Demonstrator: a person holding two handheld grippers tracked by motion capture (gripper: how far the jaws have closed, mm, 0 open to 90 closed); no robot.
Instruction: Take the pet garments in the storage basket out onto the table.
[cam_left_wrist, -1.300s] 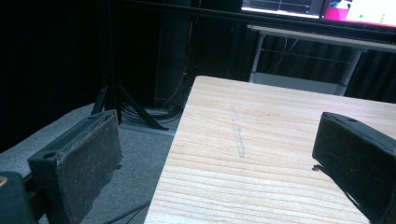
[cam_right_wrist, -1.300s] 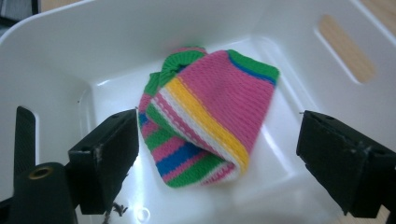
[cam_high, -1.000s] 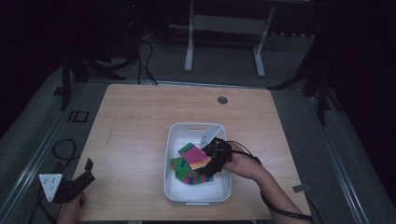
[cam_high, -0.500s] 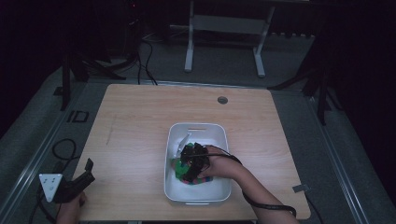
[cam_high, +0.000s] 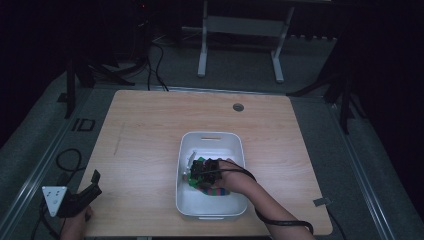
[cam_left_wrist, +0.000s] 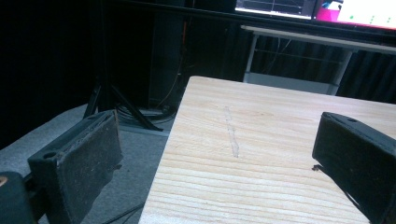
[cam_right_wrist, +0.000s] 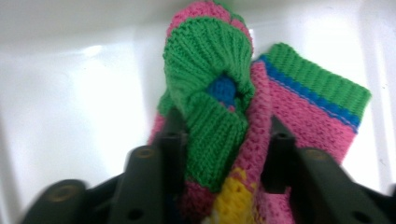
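1. Jaws of the right gripper (cam_right_wrist: 223, 154) stand narrowly apart and are closed onto a knitted sock (cam_right_wrist: 219, 116); in the right gripper view the green ribbed cuff and a pink strip of the knit are squeezed between the two black jaws.
2. Jaws of the left gripper (cam_left_wrist: 219, 158) are spread wide with nothing between them; in the left gripper view bare wood shows in the gap.
3. From the high view the right gripper (cam_high: 204, 169) sits inside a white tub (cam_high: 210, 137) on the near middle of the wooden surface (cam_high: 150, 130), with the person's right hand (cam_high: 232, 177) and forearm reaching in from the near right.
4. The knitted sock (cam_high: 212, 191) lies in the near half of the tub, under and just beside the gripper. It is banded in green, pink, blue and yellow.
5. In the right gripper view the bunched sock's long axis runs away from the jaws toward the tub wall, its folded green cuff at the far end; a second flat piece with a green and blue edge lies to its right, touching it. Whether that is the same sock cannot be told.
6. The left gripper (cam_high: 75, 197) is held off the near left corner of the surface, well apart from the tub, pointing toward the far right.
7. Pale marking on the floor left of the surface seems to read "ID" (cam_high: 82, 125).
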